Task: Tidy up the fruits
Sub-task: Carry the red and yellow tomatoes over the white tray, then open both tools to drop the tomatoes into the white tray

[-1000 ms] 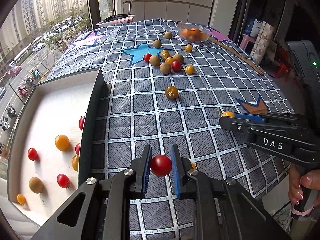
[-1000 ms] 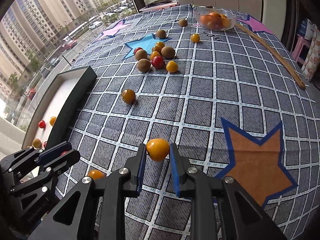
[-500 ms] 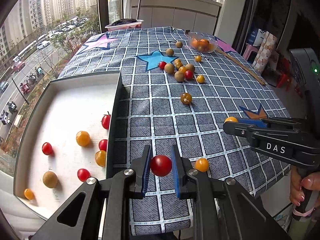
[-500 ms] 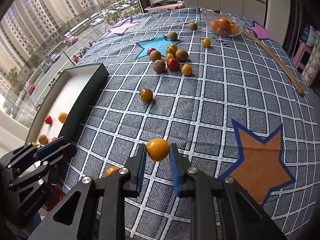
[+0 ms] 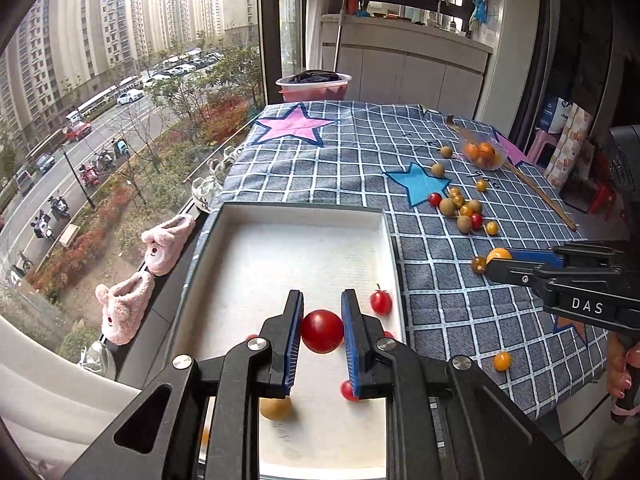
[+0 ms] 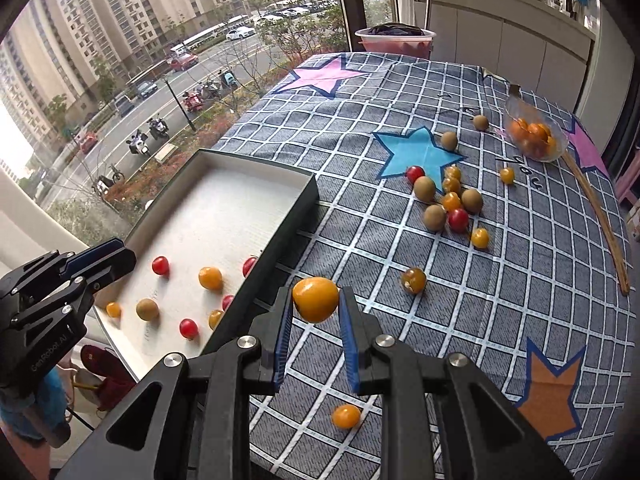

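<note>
left gripper [image 5: 322,330] clamped on red tomato [image 5: 322,331] over tray [image 5: 380,216] | right gripper [image 6: 316,306] pinching orange fruit [image 6: 315,299] right of tray wall | risk: 1 early release, fruit rolls off cloth [image 6: 520,280]

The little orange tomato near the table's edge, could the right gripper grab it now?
Probably not yet. The right gripper is already shut on an orange tomato. The little orange tomato lies bare on the cloth, nothing covering it.
</note>
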The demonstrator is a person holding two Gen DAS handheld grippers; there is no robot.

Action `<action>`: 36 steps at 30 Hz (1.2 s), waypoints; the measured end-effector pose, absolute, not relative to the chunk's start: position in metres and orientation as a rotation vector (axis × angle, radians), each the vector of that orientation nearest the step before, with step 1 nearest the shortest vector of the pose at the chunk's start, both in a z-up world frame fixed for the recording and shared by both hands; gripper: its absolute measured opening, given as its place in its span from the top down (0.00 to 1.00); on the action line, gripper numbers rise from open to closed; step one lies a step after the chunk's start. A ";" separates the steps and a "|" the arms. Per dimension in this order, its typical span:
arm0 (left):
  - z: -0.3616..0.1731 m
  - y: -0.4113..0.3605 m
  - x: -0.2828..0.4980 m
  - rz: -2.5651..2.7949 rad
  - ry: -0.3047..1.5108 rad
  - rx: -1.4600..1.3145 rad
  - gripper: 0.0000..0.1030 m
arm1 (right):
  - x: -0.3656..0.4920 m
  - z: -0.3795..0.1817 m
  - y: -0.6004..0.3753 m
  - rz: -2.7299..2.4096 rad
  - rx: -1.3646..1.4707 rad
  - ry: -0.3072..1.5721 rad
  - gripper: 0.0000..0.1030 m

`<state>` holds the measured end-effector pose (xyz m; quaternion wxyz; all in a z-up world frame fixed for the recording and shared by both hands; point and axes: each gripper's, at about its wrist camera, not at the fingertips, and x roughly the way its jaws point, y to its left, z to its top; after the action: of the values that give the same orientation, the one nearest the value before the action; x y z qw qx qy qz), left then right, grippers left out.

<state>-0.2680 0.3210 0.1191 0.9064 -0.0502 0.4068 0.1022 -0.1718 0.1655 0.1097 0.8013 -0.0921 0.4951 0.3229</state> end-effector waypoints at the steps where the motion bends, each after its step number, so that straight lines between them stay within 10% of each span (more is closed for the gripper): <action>1: 0.123 0.331 -0.267 0.228 0.833 -0.102 0.80 | -0.170 0.112 0.175 0.704 -0.202 1.059 0.76; 36: 0.015 0.402 -0.180 0.351 1.110 -0.157 0.79 | -0.115 0.014 0.313 0.737 -0.415 1.191 0.75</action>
<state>-0.1797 0.4023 0.0153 0.8324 -0.0741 0.5236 0.1655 -0.1148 0.3127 0.0140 0.7451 -0.1895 0.5438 0.3365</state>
